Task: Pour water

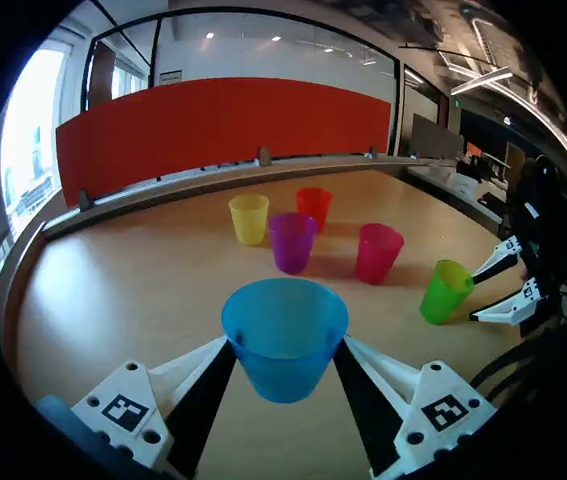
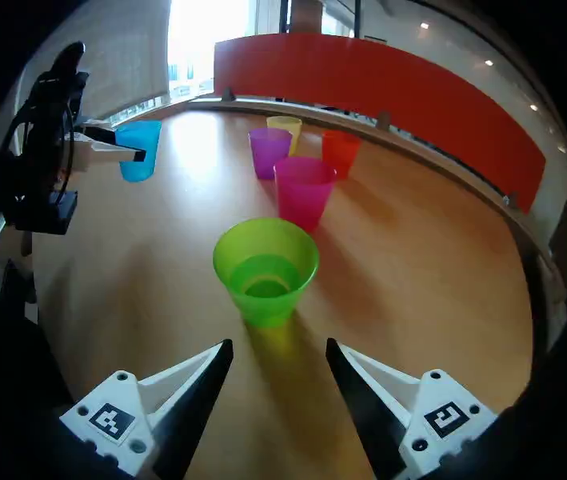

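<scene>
The left gripper (image 1: 285, 346) squeezes both sides of a blue plastic cup (image 1: 285, 320) with its two fingers and holds it upright and level. The right gripper (image 2: 278, 346) has its fingers spread apart, low over the wooden table (image 2: 427, 264). A green plastic cup (image 2: 265, 272) stands just ahead of them.

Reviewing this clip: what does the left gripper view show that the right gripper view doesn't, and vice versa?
Left gripper view: the left tool close up, shut on the translucent blue plastic cup, contents unclear. Right gripper view: the open right tool close up, and a look down into the translucent green plastic cup, where water sits. Shared: wooden table, yellow plastic cup, orange plastic cup, purple plastic cup, pink plastic cup, orange-red panel, plus both of those cups.
</scene>
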The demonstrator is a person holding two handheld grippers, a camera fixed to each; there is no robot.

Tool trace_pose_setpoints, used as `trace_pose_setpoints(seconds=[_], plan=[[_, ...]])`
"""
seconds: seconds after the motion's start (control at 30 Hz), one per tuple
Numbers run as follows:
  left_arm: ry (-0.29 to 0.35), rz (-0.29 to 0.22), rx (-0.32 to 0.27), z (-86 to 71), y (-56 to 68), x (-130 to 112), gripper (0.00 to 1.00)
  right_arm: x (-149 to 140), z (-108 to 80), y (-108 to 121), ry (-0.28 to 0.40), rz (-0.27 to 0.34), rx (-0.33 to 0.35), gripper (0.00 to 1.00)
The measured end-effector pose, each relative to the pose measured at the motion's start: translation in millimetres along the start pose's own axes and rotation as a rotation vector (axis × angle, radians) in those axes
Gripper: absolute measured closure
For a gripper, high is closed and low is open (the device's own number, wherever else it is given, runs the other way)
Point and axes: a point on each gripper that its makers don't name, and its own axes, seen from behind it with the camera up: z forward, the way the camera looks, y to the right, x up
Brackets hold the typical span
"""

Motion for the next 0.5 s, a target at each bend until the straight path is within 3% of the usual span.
trace_pose_setpoints(seconds=[0.3,0.5], plan=[[-0.007,-0.026,-0.017,21.4,2.1,-5.8,0.19,-1.1,-11.1,1.0,0.002,0.031,-0.018,0.10],[-0.025,-0.015,-0.015,33.9,0.5,-10.7,0.19,-0.4,-14.5,-2.0,0.004,0.037,-0.016,0.10]])
